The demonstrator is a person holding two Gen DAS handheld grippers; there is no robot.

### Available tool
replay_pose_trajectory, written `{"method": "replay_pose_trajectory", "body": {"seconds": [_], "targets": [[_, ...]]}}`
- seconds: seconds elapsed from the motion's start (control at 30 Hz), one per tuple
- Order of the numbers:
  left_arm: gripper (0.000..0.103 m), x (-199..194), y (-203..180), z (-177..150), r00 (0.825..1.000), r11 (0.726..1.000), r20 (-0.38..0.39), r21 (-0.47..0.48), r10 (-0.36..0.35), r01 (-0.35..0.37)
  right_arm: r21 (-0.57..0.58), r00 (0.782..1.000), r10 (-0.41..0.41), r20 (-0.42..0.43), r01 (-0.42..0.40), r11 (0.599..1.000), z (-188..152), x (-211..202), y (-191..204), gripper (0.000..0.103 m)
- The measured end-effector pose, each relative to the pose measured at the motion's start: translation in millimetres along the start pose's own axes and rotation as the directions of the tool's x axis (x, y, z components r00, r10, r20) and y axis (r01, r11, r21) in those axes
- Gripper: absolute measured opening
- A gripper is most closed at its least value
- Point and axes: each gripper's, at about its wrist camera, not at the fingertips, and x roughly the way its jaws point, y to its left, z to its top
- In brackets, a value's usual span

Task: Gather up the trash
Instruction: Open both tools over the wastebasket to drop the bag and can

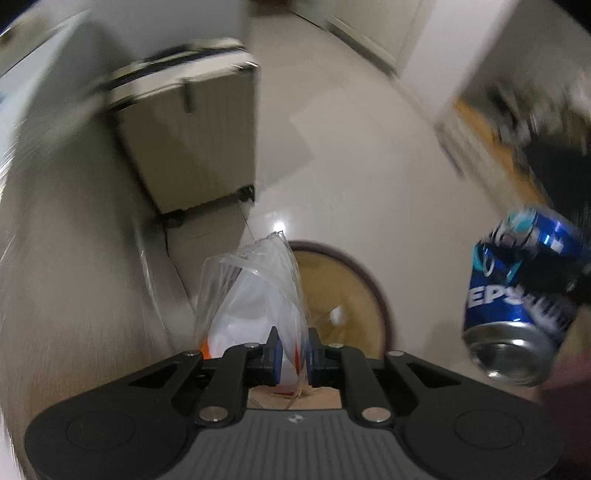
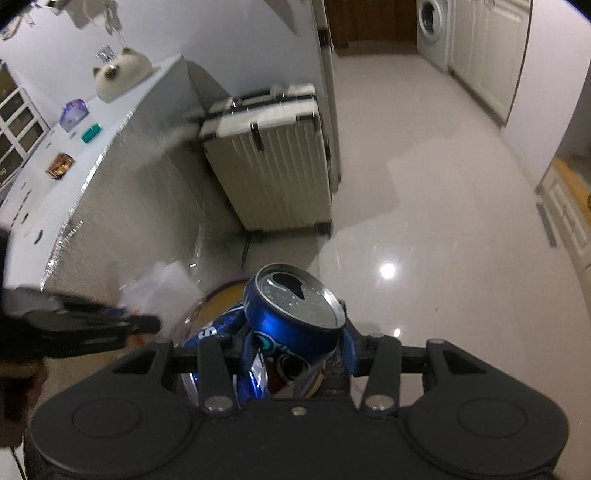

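Between right jaws: crushed blue aluminium drink can (image 2: pixel 291 325), pinched by the right gripper (image 2: pixel 295 354), opened silver top tilted up toward the camera, body dented and folded.
Can lettering: white "EPS" legible on the blue side (image 1: pixel 517 299) in the left wrist view; only a fragment of white letters in the right wrist view.
Between left jaws: crumpled clear plastic bag with white and orange contents (image 1: pixel 255 295), clamped by the left gripper (image 1: pixel 293 354), jaws nearly together on the thin film.
Below both loads: round bin with dark rim and tan liner (image 1: pixel 354 288), directly under bag, can off to its right.
Beyond bin: beige ribbed hard-shell suitcase (image 2: pixel 269 162), upright on glossy white tiled floor (image 2: pixel 424 229), beside a pale counter front (image 2: pixel 122 206).
Left view only: can's base and side lettering, white scrap inside the bin.
Right view only: can's pull-tab opening, white washing machine (image 2: pixel 432 29), counter clutter, left gripper as blurred dark shape (image 2: pixel 92 325).
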Motion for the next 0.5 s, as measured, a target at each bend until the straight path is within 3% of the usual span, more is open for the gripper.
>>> {"method": "replay_pose_trajectory", "body": {"seconds": [0.1,0.17,0.23,0.3,0.5], "targets": [[0.014,30,-10,11,0.999,0.981,-0.042,0.195,0.011,-0.002,0.028,0.999,-0.001,-0.042,0.002,1.000,-3,19,1,0.046],[0.017,47,-10,17,0.998,0.967,-0.066,0.254,0.012,0.006,0.056,0.998,-0.005,-0.068,0.009,0.998,-5,32,1,0.046],[0.036,63,-4,23,0.993,0.972,-0.117,0.235,-0.002,0.030,0.088,0.996,-0.005,-0.091,0.014,0.996,-6,44,0,0.046],[0.049,72,7,28,0.992,0.984,-0.126,0.172,-0.023,0.045,0.117,0.994,-0.002,-0.110,0.015,0.993,-8,55,-1,0.046],[0.056,68,39,23,0.992,0.997,-0.098,-0.012,-0.075,0.074,0.191,0.985,0.016,-0.173,0.017,0.981,-16,95,1,0.046]]}}
